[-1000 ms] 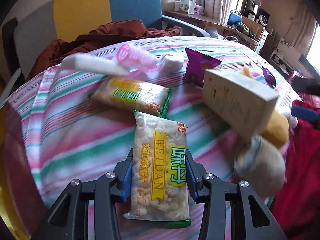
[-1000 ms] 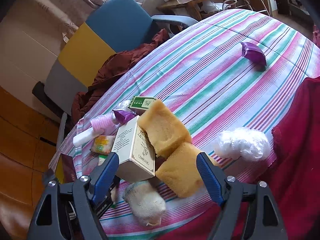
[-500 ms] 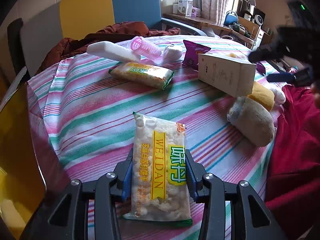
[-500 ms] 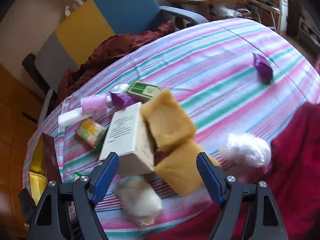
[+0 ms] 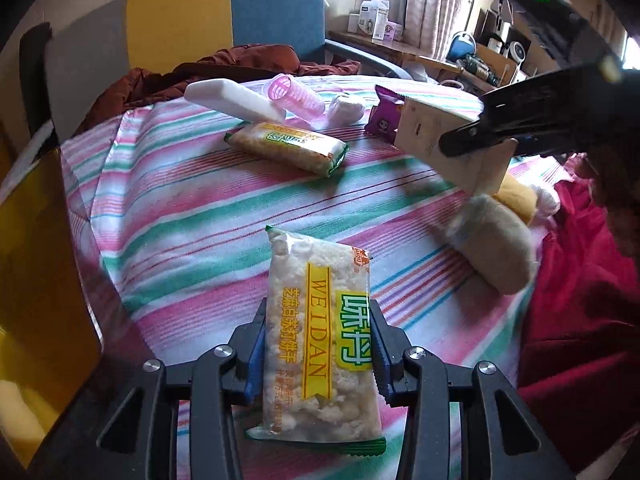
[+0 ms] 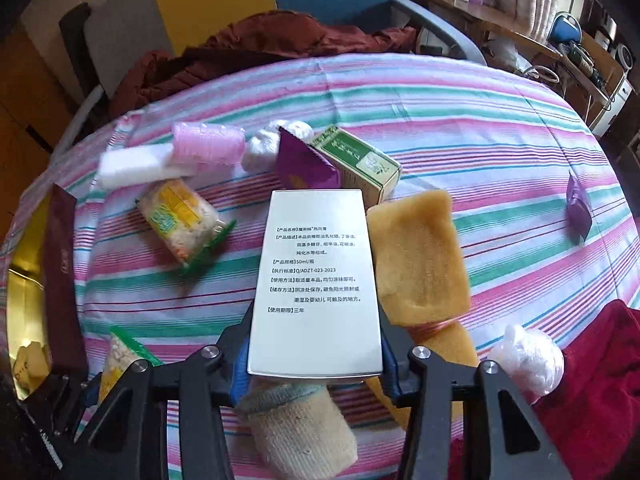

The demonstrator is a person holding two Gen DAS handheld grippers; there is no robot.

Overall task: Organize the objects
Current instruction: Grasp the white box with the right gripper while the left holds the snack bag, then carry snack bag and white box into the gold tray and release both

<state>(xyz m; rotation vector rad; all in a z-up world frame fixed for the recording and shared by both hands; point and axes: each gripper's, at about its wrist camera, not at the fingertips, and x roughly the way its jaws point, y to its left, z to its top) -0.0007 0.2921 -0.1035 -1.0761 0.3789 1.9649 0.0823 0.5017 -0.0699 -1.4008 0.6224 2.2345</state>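
Striped tablecloth (image 6: 440, 92) bearing a snack pack (image 6: 180, 224), pink roller (image 6: 208, 146), green box (image 6: 360, 164), sponge (image 6: 416, 252), sock (image 6: 304, 432).

A clear cracker packet with a yellow band and green label (image 5: 320, 340) stands up off the striped tabletop (image 5: 192, 208), pinched at both long sides. A silver-white rectangular carton printed with black text (image 6: 316, 280) lies long-ways, jaws closing on its near end. Taking that carton as the marker: a second yellow-and-green cracker packet (image 6: 180, 224) lies flat to its left, two tan sponge blocks (image 6: 416, 256) lean against its right side, a beige knitted sock roll (image 6: 300, 432) sits just under its near end, and a green box (image 6: 360, 164) and purple sachet (image 6: 304, 164) lie just beyond it.
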